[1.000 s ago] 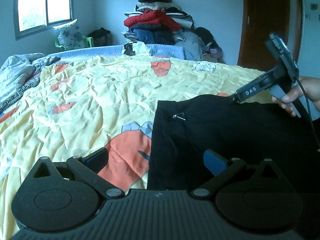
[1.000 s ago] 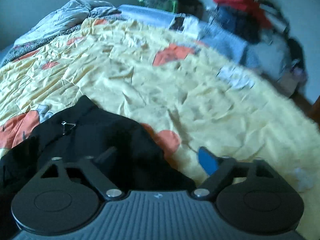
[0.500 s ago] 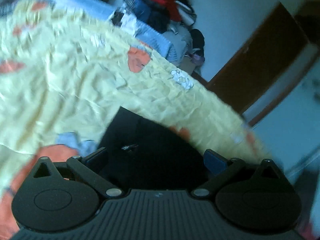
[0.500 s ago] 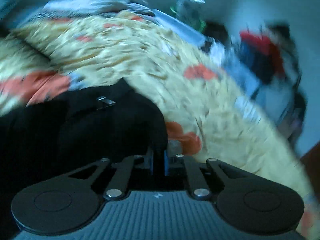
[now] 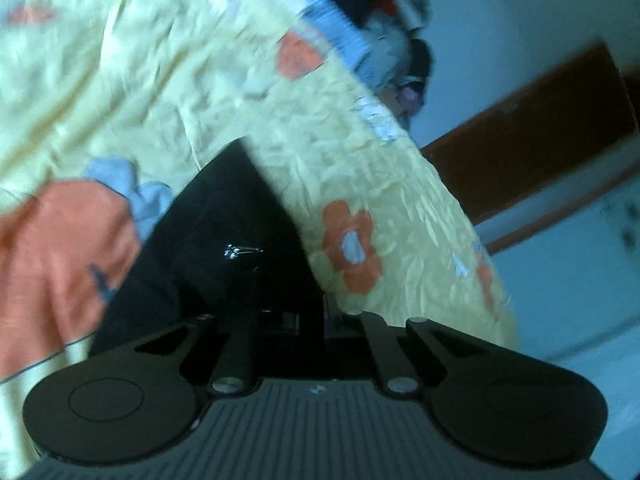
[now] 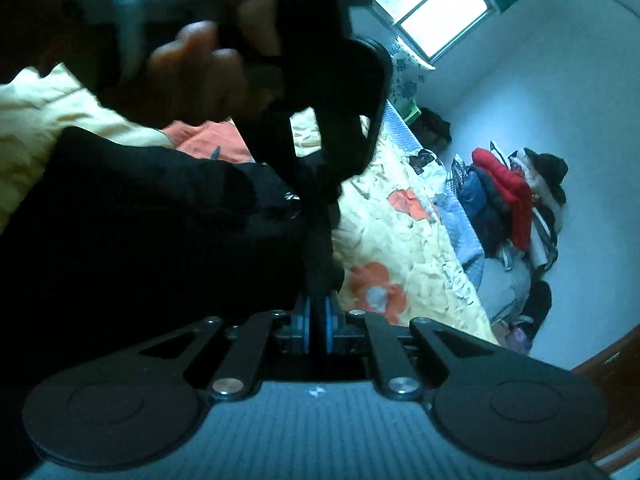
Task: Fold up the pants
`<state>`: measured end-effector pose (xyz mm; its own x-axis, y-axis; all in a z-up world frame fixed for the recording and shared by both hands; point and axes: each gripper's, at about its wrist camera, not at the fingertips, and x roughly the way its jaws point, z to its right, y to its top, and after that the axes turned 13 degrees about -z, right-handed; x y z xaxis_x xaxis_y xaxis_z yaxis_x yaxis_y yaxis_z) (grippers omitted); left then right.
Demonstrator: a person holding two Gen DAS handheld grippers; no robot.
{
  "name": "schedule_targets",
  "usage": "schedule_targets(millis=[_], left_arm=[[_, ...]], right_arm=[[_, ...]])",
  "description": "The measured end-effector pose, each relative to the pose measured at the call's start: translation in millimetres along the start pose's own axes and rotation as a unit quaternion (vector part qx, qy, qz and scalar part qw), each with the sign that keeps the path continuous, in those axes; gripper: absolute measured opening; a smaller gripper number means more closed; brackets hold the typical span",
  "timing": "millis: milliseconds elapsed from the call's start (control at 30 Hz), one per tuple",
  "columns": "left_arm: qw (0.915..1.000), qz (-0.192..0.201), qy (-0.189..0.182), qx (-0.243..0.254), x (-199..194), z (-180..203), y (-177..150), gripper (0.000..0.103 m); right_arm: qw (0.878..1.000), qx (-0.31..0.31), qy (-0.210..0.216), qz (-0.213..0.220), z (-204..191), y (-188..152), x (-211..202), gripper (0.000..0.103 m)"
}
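The black pants (image 5: 224, 240) lie on the yellow flowered bedspread (image 5: 120, 92), with a small metal clasp (image 5: 242, 251) showing. My left gripper (image 5: 316, 316) is shut on the pants' edge near the bed's side. My right gripper (image 6: 318, 320) is shut on the same dark cloth (image 6: 160, 220), its blue pads pressed on a fold. In the right wrist view the left gripper (image 6: 320, 196) and the hand holding it sit just ahead, pinching the pants close by. The pants are bunched and lifted between the two grippers.
A pile of clothes (image 6: 508, 200) stands past the far end of the bed. A window (image 6: 432, 4) is at the back and a brown door (image 5: 532, 136) is beyond the bed's side. The bed edge (image 5: 492, 280) drops off close to the grippers.
Both grippers went from open to shut on the pants. The right shut first, then the left. Both have swung round and come close together, lifting the cloth.
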<state>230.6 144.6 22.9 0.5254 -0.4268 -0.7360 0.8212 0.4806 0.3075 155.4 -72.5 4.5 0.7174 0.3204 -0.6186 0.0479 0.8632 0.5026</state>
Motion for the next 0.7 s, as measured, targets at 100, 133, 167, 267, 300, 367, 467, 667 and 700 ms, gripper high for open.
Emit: schedule_targets(millis=[100, 133, 167, 267, 300, 367, 467, 667, 700], left_arm=[[0.9974, 0.025, 0.030, 0.060, -28.3, 3.7, -43.5, 0.009], [0.9966, 0.028, 0.036, 0.068, -35.0, 2.5, -57.0, 0.009], [0.9962, 0.026, 0.041, 0.073, -42.3, -1.4, -73.0, 0.009], [0.9969, 0.010, 0.045, 0.064, -54.5, -14.7, -108.8, 0.009], [0.9968, 0.004, 0.049, 0.064, -56.3, -18.9, -119.1, 0.009], [0.9967, -0.002, 0.054, 0.061, -58.0, -25.0, -134.8, 0.009], [0.9958, -0.010, 0.069, 0.060, -54.2, -32.1, -148.6, 0.009], [0.9847, 0.010, 0.134, 0.111, -48.7, -16.5, -161.8, 0.028], [0.9799, 0.016, 0.153, 0.127, -52.1, -11.3, -164.4, 0.036]], right_arm=[[1.000, 0.009, 0.014, 0.003, -15.6, -2.9, -23.9, 0.007], [1.000, 0.010, 0.018, 0.005, -22.3, -4.6, -32.4, 0.007], [1.000, 0.014, 0.026, 0.007, -30.0, -6.8, -41.7, 0.007], [0.999, 0.021, 0.047, 0.005, -54.7, -12.4, -61.4, 0.007], [0.998, 0.023, 0.054, 0.001, -62.3, -14.2, -65.7, 0.007], [0.998, 0.029, 0.063, -0.004, -71.2, -19.0, -70.1, 0.007], [0.996, 0.048, 0.077, -0.016, -82.2, -24.3, -70.1, 0.007], [0.995, 0.073, 0.061, -0.032, -93.5, -24.6, -58.9, 0.009], [0.996, 0.071, 0.050, -0.032, -96.1, -26.5, -65.2, 0.013]])
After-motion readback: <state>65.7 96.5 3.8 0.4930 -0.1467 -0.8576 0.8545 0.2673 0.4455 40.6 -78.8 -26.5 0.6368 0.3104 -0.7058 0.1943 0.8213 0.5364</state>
